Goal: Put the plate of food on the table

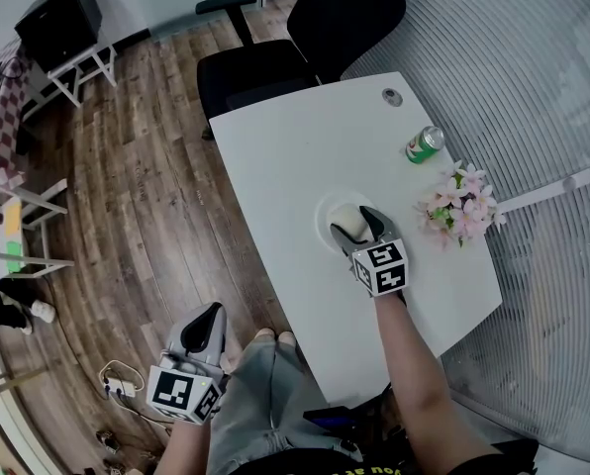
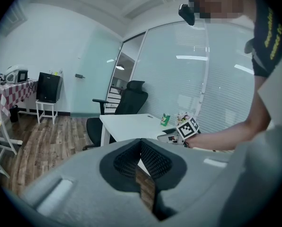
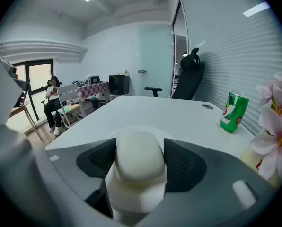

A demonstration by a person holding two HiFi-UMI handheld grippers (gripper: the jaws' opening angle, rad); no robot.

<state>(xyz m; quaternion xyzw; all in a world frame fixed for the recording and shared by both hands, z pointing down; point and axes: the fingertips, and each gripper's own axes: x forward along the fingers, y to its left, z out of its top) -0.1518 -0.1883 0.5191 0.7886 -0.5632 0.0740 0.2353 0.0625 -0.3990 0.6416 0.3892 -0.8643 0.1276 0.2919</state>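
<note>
A white paper plate (image 1: 333, 213) carries a pale bun-shaped piece of food (image 1: 350, 223) at the middle of the white table (image 1: 295, 156). My right gripper (image 1: 358, 228) is shut on it. In the right gripper view the bun (image 3: 136, 157) fills the space between the two black pads, and the plate's ribbed rim (image 3: 131, 200) shows under it. Whether the plate rests on the tabletop (image 3: 145, 112) I cannot tell. My left gripper (image 1: 205, 329) hangs off the table beside the person's knee, shut and holding nothing; it (image 2: 141, 148) points toward the table.
A green can (image 1: 425, 144) (image 3: 234, 111) stands at the table's right side, with pink flowers (image 1: 460, 206) (image 3: 278, 126) close to my right gripper. A black office chair (image 1: 285, 47) sits at the far end. A person (image 3: 52, 103) sits far off on the left.
</note>
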